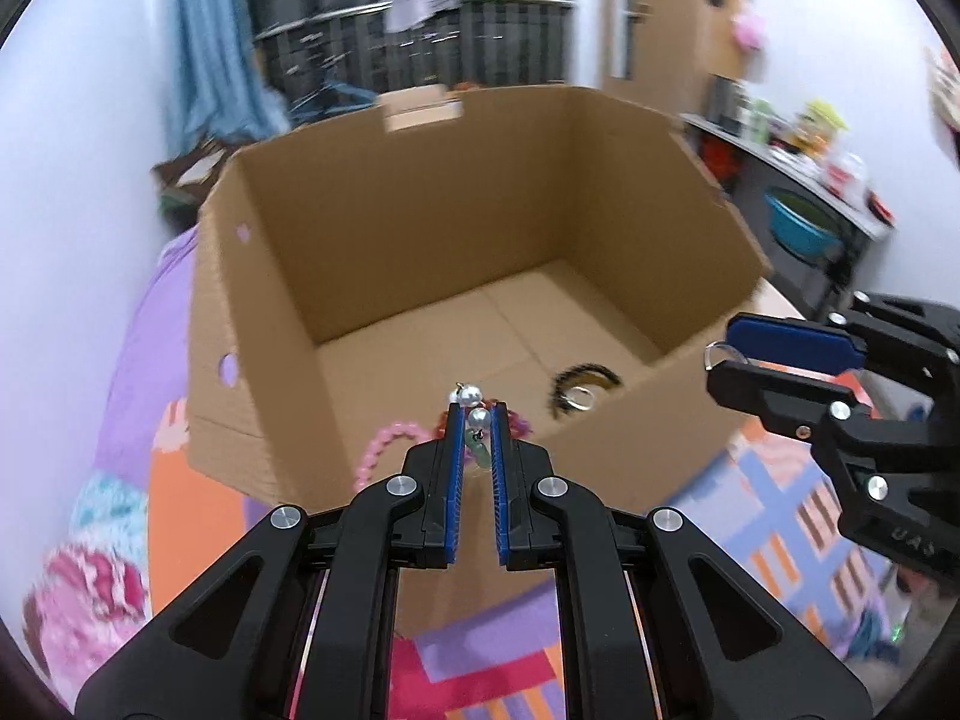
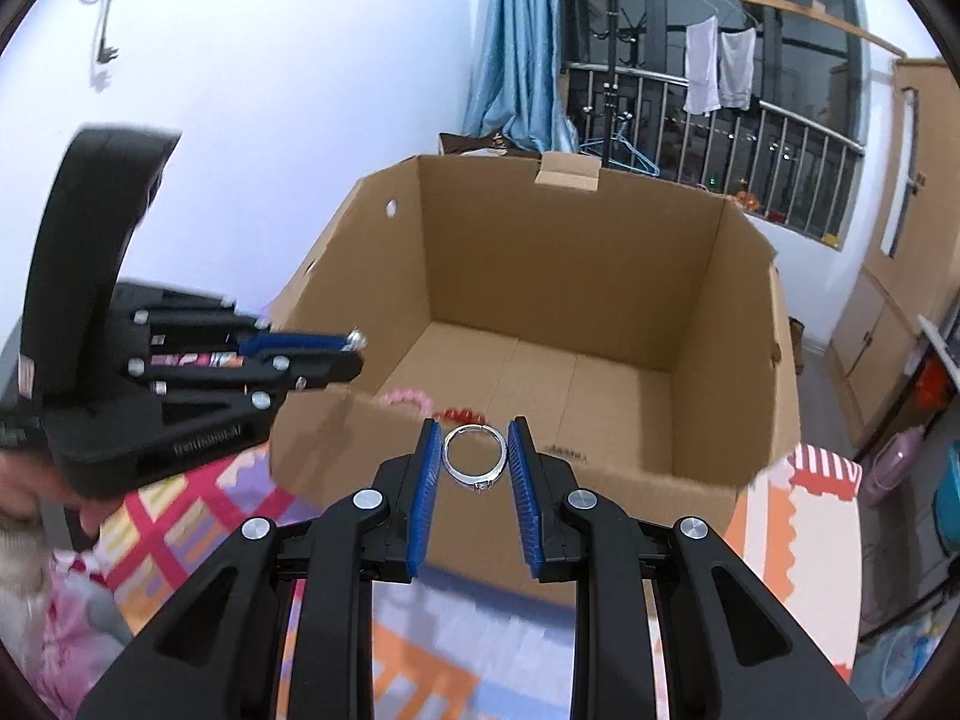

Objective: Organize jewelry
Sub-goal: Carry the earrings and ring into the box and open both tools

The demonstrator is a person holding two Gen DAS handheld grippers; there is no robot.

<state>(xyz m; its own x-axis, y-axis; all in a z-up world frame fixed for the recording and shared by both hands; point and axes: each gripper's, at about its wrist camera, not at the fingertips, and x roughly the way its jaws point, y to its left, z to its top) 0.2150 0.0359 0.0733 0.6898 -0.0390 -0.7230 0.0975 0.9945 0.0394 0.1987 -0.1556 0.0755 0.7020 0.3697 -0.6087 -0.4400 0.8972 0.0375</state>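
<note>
Cardboard box (image 2: 600, 276) at 12 o'clock; right gripper (image 2: 475, 456) clamps ring (image 2: 474, 459), left gripper (image 1: 477, 426) pinches pearl earring (image 1: 471, 399); next, release inside.

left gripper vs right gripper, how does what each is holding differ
The left gripper pinches a dangling pearl-bead earring; the right gripper clamps a plain silver metal ring. The earring sits in a narrow gap between nearly closed fingers, while the wider ring spans a broader gap. The earring is beaded and hanging; the ring is one rigid hoop. Both are held near the brown cardboard box's front edge.
</note>
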